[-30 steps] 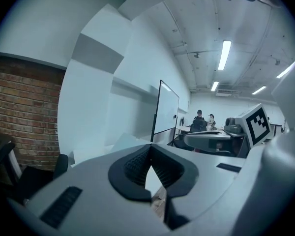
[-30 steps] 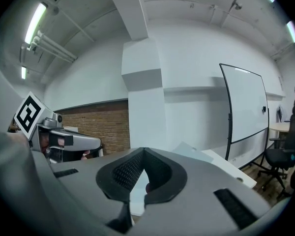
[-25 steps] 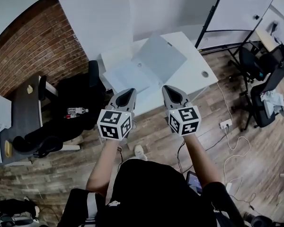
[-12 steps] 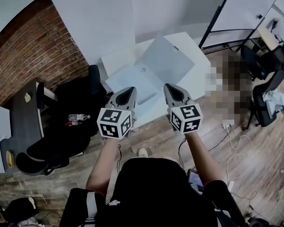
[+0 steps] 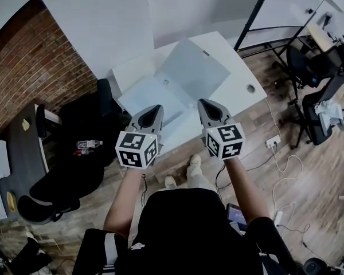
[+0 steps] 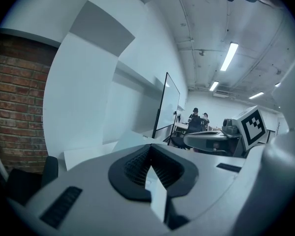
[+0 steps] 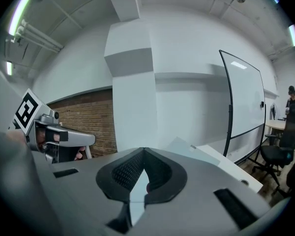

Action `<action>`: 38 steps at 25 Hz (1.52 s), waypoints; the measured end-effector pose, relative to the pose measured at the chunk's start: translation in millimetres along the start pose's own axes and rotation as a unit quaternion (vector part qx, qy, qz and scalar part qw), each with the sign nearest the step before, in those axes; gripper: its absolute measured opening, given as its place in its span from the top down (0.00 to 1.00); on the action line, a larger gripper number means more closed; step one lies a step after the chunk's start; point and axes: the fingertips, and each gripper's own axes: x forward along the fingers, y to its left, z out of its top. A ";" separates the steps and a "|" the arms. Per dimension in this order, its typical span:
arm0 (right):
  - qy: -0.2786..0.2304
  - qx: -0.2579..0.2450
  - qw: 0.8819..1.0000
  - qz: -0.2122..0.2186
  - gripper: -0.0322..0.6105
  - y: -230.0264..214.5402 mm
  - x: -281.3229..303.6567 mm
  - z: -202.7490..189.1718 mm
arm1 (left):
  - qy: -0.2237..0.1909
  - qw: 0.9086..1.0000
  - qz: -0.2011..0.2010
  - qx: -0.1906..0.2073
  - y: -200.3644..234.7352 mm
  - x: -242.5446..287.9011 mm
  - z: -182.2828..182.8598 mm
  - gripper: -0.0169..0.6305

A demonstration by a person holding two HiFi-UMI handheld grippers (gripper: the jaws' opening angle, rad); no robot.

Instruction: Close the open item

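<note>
Grey laptop (image 5: 186,76) lies open on the white desk (image 5: 132,67), at 12 o'clock from both grippers, just beyond their tips. Its opened length runs from 8 to 2 o'clock, with the lid toward 2 o'clock. The left gripper (image 5: 156,109) and right gripper (image 5: 204,103) have their jaws closed, with nothing between them.

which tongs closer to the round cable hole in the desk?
Right. The right tongs hang left of the round grey cable hole in the white desk; the left tongs lie farther left.
</note>
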 end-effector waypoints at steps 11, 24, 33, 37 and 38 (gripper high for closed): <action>0.016 0.020 1.000 -0.006 0.89 -82.7 17.6 -17.6 | 0.028 1.000 -0.006 -0.001 -22.7 79.3 -7.8 0.95; 0.039 0.047 0.998 -0.025 0.89 -178.6 51.6 -37.1 | 0.055 0.998 -0.014 -0.008 -31.3 170.9 -10.5 0.95; 0.061 0.056 0.996 -0.043 0.89 -229.8 60.9 -60.9 | 0.076 0.996 -0.035 0.001 -48.0 227.5 -19.8 0.95; 0.075 0.058 0.994 -0.049 0.89 -249.2 63.6 -75.6 | 0.091 0.995 -0.038 -0.004 -57.1 245.2 -31.1 0.95; 0.079 0.057 0.994 -0.050 0.89 -254.1 64.7 -79.7 | 0.096 0.995 -0.040 -0.005 -60.2 249.1 -34.5 0.95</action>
